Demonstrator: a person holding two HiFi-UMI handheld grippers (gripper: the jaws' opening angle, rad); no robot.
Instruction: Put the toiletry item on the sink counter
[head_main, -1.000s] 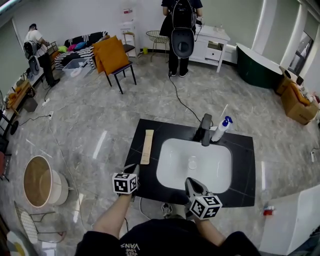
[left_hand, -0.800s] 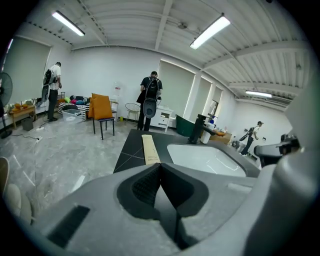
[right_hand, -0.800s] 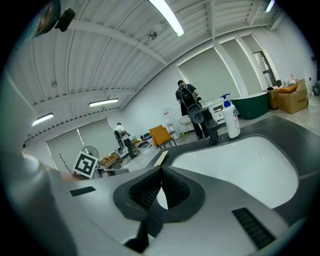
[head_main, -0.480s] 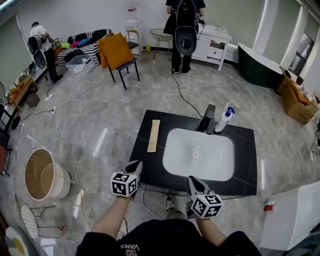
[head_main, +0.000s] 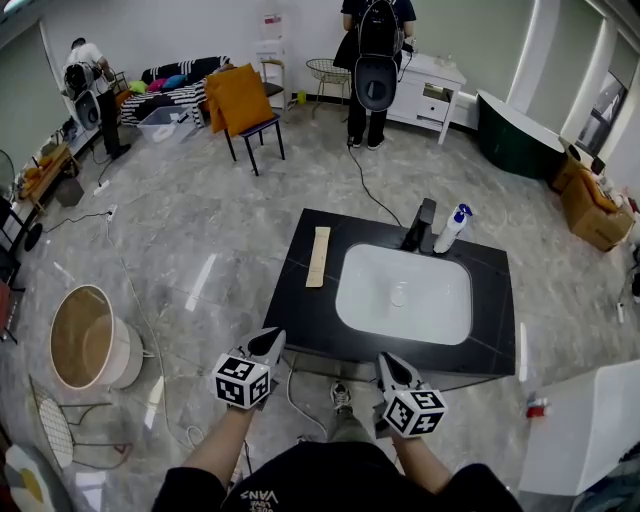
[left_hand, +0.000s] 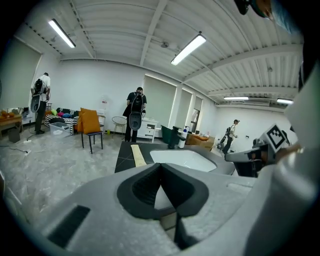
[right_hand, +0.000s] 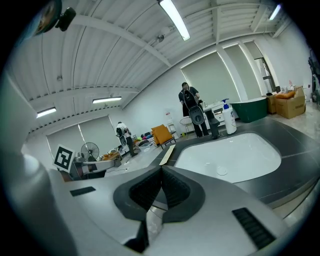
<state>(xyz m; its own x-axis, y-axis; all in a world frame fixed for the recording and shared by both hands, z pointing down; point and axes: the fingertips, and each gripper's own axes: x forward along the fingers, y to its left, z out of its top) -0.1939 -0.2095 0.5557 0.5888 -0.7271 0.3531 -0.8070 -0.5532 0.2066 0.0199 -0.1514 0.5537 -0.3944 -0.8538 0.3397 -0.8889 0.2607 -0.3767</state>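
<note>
Tools at rest: my left tool (head_main: 267, 343) and right tool (head_main: 391, 363) pressed together, empty, short of bench (head_main: 300, 322). Pump bottle (head_main: 453, 229) upright on bench beside faucet (head_main: 424, 224); placing judged done, next move needs no grasp.

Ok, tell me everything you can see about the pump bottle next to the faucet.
The pump bottle is white, plastic by the look, with a blue pump head on top. It stands upright on the black counter, behind the white basin and just right of the dark faucet in the head view. Whether it touches the faucet is unclear. Nothing grips it, and any label is too small to read.
</note>
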